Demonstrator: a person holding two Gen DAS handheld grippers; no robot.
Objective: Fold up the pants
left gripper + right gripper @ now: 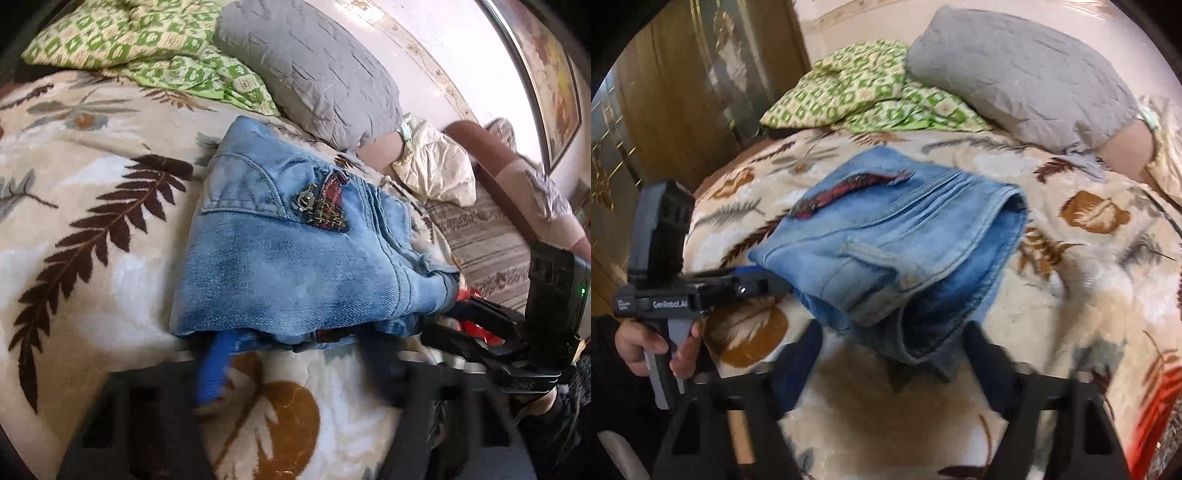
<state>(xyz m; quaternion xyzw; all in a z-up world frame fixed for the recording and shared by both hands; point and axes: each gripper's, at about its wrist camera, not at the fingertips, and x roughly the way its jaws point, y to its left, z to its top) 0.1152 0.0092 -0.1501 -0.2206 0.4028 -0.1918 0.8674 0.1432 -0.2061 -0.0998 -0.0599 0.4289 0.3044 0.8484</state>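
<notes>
Jeans folded, zipper pull apparently left-view only

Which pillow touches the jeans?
Neither clearly touches. The grey pillow lies closest, just past the far edge of the folded jeans; the green patterned pillow sits further back.

We list: one pair of folded blue denim pants, lying on a leaf-patterned blanket over the bed. Our left gripper sits at the pants' near edge, its blue finger under the hem, grip not discernible through blur. Our right gripper meets the pants' right corner. Behind: grey pillow, green-checked cloth, cream garment, framed picture.
</notes>
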